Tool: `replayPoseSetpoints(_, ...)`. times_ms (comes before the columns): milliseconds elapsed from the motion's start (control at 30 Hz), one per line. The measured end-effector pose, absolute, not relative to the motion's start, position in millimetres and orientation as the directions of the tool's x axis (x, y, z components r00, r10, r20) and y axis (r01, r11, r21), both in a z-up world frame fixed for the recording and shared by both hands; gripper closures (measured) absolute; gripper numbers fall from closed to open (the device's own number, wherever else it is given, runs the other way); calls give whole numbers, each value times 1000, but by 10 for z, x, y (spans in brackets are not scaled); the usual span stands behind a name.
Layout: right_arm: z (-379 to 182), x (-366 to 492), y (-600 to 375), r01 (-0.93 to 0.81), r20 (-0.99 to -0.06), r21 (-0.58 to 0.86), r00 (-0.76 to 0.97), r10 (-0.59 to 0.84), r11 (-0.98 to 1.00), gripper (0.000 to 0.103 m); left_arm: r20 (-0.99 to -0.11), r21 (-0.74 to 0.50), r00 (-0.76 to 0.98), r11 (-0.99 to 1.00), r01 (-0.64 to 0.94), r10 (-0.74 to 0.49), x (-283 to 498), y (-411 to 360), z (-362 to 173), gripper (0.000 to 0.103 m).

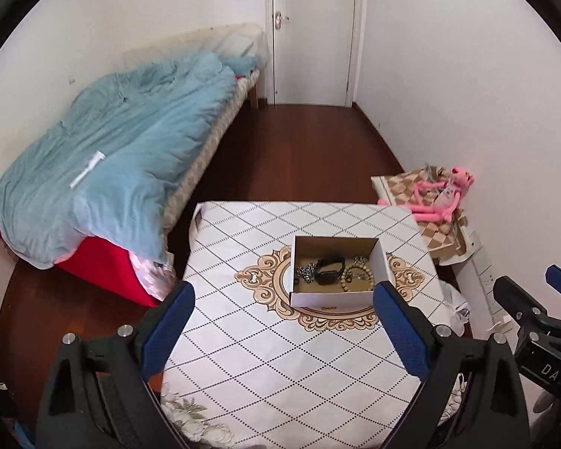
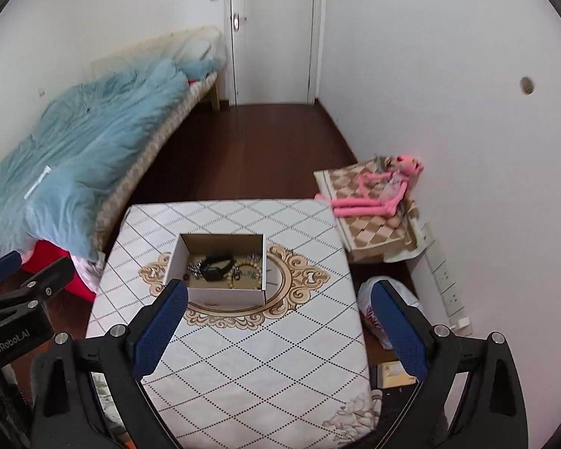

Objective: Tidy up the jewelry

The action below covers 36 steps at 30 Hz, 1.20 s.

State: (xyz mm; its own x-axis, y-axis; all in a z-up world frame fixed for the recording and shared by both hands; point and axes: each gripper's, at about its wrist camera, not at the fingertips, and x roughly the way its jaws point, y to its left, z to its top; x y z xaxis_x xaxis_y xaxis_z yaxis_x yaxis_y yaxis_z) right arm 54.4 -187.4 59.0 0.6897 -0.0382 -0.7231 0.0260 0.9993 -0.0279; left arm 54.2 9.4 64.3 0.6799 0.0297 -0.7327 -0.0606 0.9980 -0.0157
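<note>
1. Both claws are spread wide and hold nothing: left claw (image 1: 284,292) and right claw (image 2: 278,292) hover short of the box (image 1: 336,273), above the counter (image 1: 265,359).
2. The jewelry is all inside the box, which sits on the gold medallion print at the counter's middle. Black watch (image 1: 330,268) lies at the box centre, silver chain (image 1: 306,274) on the bed side of the watch, bead bracelet (image 1: 357,276) on the wall side of the watch.
3. My read: nothing is sorted yet; the step is the first pick out of the box.
4. Take the watch first. It's the bulkiest and sits on top, so straddle the strap across its narrow width and come straight down.
5. Brace the box wall with the other claw; light cardboard will likely slide.
6. Chain and beads look tangled near the watch. Lift slowly and watch for snagging.
7. Readable text: "nRobot.AI" on the left unit in the right view, "DA" on the right unit in the left view. The red print on the box front and the bag (image 2: 377,310) beside the counter is illegible.
</note>
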Motion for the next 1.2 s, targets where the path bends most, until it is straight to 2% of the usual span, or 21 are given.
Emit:
replayPoseSetpoints(267, 1028, 64, -1864, 24, -671, -24, 741, -34, 999, 3, -717, -32, 696, 998, -57, 17, 207, 80, 895, 6)
replayPoseSetpoints(467, 1124, -46, -1873, 21, -681, -22, 732, -30, 1000, 2, -728, -23, 686, 998, -52, 19, 142, 72, 933, 6)
replayPoseSetpoints(1200, 610, 885, -1872, 23, -792, -41, 608, -47, 999, 1, -816, 8, 575, 997, -83, 54, 897, 68, 550, 6)
